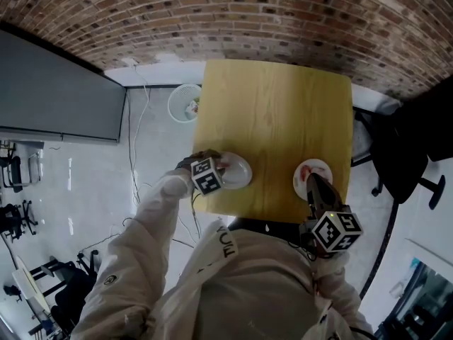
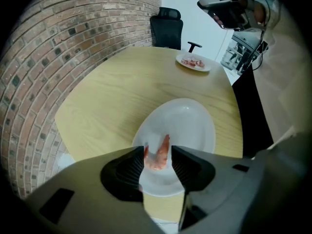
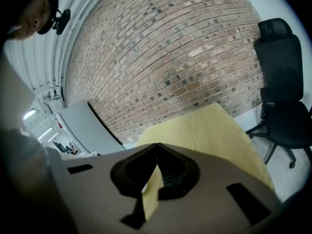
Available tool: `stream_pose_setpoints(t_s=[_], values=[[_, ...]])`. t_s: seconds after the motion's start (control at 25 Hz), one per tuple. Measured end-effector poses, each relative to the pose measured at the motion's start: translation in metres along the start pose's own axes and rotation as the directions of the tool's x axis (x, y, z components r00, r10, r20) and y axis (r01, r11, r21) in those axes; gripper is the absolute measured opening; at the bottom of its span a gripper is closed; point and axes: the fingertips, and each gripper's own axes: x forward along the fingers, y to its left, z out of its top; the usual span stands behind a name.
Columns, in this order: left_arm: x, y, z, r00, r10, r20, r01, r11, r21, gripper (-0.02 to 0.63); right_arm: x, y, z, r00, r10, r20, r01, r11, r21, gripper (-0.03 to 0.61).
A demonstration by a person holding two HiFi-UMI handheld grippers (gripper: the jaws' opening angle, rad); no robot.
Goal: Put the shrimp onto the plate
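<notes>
My left gripper [image 2: 158, 150] is shut on a pink shrimp [image 2: 158, 158], holding it just over an otherwise bare white plate [image 2: 191, 122] at the near left of the wooden table [image 2: 122, 91]. In the head view this gripper [image 1: 224, 167] reaches over that plate [image 1: 241, 172]. A second white plate [image 1: 318, 168] at the near right edge carries more shrimp [image 2: 193, 62]. My right gripper [image 1: 312, 180] points at that second plate from the table's edge. In its own view the right gripper [image 3: 156, 147] is shut with nothing in it, tilted up at the brick wall.
A black office chair [image 1: 403, 154] stands right of the table. On the floor at the far left corner sits a white waste basket [image 1: 185, 103]. A grey panel [image 1: 56, 91] lies further left, with cables trailing beside the table. A brick wall [image 1: 233, 13] stands behind.
</notes>
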Motion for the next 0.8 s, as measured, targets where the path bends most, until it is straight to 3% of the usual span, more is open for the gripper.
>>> stream_pose_setpoints(t_s=[0.8], values=[[-0.0036,-0.0035,0.0020,0.999,0.040,0.016,-0.039,0.999,-0.038,0.156,-0.0056,-0.0024,-0.0047,1.000,0.004,-0.011,-0.004,1.000,0.006,0.023]])
